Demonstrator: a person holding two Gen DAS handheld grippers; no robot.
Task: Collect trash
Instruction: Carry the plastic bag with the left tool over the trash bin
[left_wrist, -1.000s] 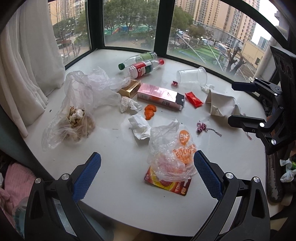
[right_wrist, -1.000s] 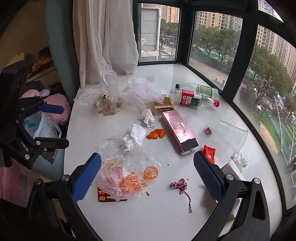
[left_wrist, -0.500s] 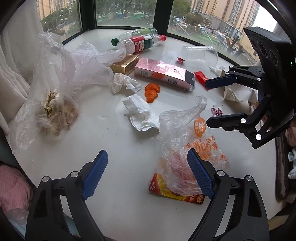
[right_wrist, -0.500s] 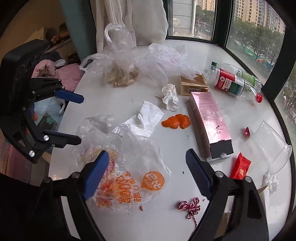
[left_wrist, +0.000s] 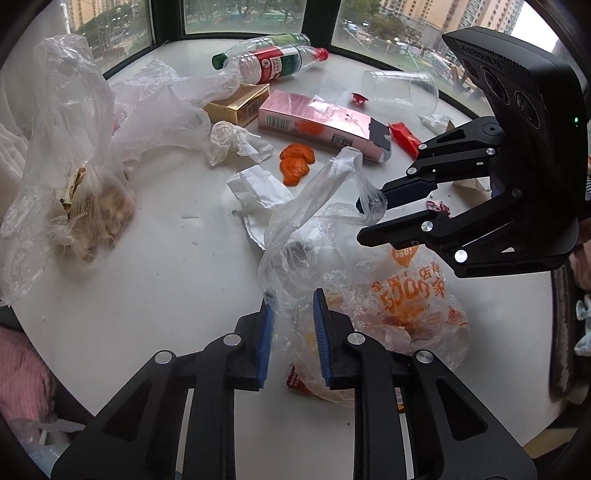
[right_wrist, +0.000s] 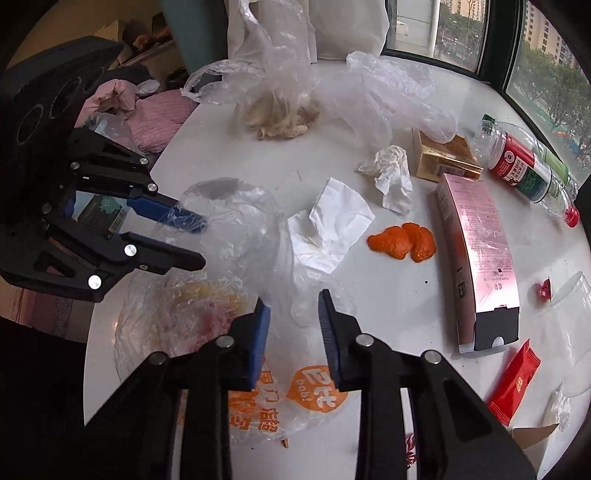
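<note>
Printed plastic bag with the orange lettering sits lower centre of the left wrist view, on the white table, over a red-orange packet. Half a second ago both your grippers were spread wide above it; now both have narrowed onto bag film. Your left gripper has film bunched between its blue pads, jaws nearly together, so it looks like a pinch on the near edge, though I can't confirm firm contact. Your right gripper, mid-right of that view, has one bag handle draped at its fingertips; in the right wrist view film lies between its pads with a gap left, so I can't tell if it has grip. My read: you're set to open the bag mouth as the collection sack. Rest is untouched: white napkin touching the bag, orange peel, pink carton, crumpled tissue, bottles at upper centre. Thin film could slip if you pull apart fast.
</note>
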